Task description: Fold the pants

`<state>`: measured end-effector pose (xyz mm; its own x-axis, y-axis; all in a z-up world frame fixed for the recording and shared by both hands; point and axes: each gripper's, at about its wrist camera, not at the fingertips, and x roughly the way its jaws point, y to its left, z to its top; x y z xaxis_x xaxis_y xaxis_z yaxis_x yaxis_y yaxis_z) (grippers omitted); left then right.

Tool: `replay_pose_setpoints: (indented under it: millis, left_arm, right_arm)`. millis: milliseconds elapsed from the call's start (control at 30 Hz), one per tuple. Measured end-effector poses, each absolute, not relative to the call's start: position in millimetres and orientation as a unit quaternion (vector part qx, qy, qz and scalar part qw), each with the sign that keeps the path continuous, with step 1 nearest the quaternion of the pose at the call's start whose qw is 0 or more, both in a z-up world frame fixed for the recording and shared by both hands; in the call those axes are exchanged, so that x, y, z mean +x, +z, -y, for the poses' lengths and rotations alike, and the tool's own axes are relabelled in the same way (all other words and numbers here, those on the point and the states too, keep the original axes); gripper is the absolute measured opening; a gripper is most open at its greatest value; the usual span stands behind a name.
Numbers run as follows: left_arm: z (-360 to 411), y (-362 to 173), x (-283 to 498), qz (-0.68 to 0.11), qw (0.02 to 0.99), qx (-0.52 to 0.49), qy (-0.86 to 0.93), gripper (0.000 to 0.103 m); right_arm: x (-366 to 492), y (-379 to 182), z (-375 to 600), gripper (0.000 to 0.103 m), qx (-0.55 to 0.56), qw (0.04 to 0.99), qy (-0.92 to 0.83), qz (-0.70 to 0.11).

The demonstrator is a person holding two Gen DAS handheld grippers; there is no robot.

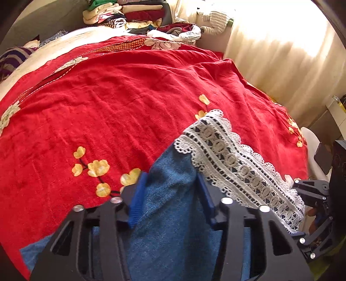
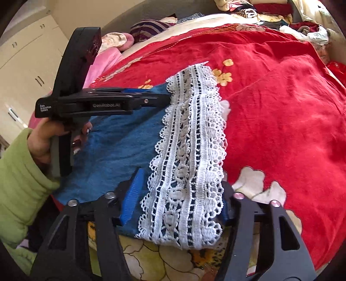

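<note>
Blue denim pants with a white lace hem lie on a red flowered blanket at the near edge of a bed. My left gripper is shut on the blue denim just left of the lace, and the cloth bunches between its blue pads. In the right wrist view my right gripper is shut on the lace hem, which fills the gap between its fingers. A hand in a green sleeve holds the left gripper there, its tips at the far end of the lace.
A pile of folded clothes lies at the far end of the bed. A sunlit curtain hangs on the right. A striped pillow and pink bedding lie on the far left, with white wardrobes behind.
</note>
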<state>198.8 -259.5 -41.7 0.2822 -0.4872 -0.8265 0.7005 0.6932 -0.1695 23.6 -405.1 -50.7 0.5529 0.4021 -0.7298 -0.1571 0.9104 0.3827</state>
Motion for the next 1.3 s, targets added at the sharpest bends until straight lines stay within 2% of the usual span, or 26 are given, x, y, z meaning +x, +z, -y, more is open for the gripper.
replay_pose_setpoints:
  millis: [67,100,133,233,533,667,700,767,800,833,967,1033,1167,1233,1300]
  left_arm:
    - [260.5,-39.8,195.4,-0.468,0.794,0.117,-0.369,0.03]
    - [259.9,-38.3,194.3,-0.467,0.795,0.114,-0.369,0.026]
    - [258.3,-36.3,193.3,-0.464,0.797,0.109,-0.371,0.021]
    - [249.4,-30.0,190.9,-0.452,0.801,0.091,-0.383,0.013]
    - [179.9,2.4,184.1,-0.418,0.818,-0.013,-0.395,0.012]
    - [145.3,-2.9,184.8,-0.425,0.826,-0.038,-0.368,0.012]
    - [136.8,-7.8,185.4,-0.433,0.827,-0.041,-0.358,0.013]
    - [112.9,-18.9,185.8,-0.452,0.832,-0.055,-0.318,0.027]
    - [103.6,-21.8,185.7,-0.46,0.832,-0.064,-0.303,0.039]
    - [91.2,-22.9,185.2,-0.467,0.833,-0.079,-0.286,0.043]
    - [31.4,-9.4,168.6,-0.446,0.853,-0.129,-0.237,0.045]
    - [3.7,0.7,158.9,-0.427,0.862,-0.155,-0.226,0.051]
    - [-38.7,12.1,139.6,-0.405,0.873,-0.186,-0.199,0.052]
    - [-51.2,13.7,131.9,-0.401,0.874,-0.198,-0.191,0.052]
    - [-61.4,11.3,125.1,-0.399,0.873,-0.213,-0.184,0.052]
  right_arm:
    - [23.3,-48.4,403.1,0.023,0.142,0.868,0.176,-0.442]
    - [23.2,-46.8,401.7,0.019,0.147,0.866,0.186,-0.441]
    - [22.9,-45.1,399.9,0.018,0.151,0.865,0.192,-0.438]
    - [20.9,-34.4,387.5,0.017,0.14,0.869,0.208,-0.428]
    - [17.1,8.9,324.7,0.016,0.086,0.874,0.28,-0.388]
    - [21.8,8.8,289.5,0.016,0.065,0.861,0.311,-0.397]
    - [26.5,6.4,279.7,0.016,0.058,0.858,0.318,-0.4]
    - [29.5,0.7,258.7,0.016,0.034,0.853,0.326,-0.406]
    - [30.5,-0.9,250.2,0.016,0.024,0.852,0.327,-0.408]
    - [30.7,-1.7,242.4,0.016,0.014,0.85,0.33,-0.41]
    - [23.5,7.2,208.9,0.016,-0.035,0.848,0.349,-0.396]
    - [19.0,8.4,195.0,0.016,-0.052,0.843,0.359,-0.397]
    - [10.7,-0.2,160.2,0.016,-0.097,0.826,0.385,-0.401]
    - [7.6,-6.4,145.9,0.019,-0.123,0.821,0.388,-0.402]
    - [4.0,-14.5,135.8,0.029,-0.137,0.811,0.394,-0.411]
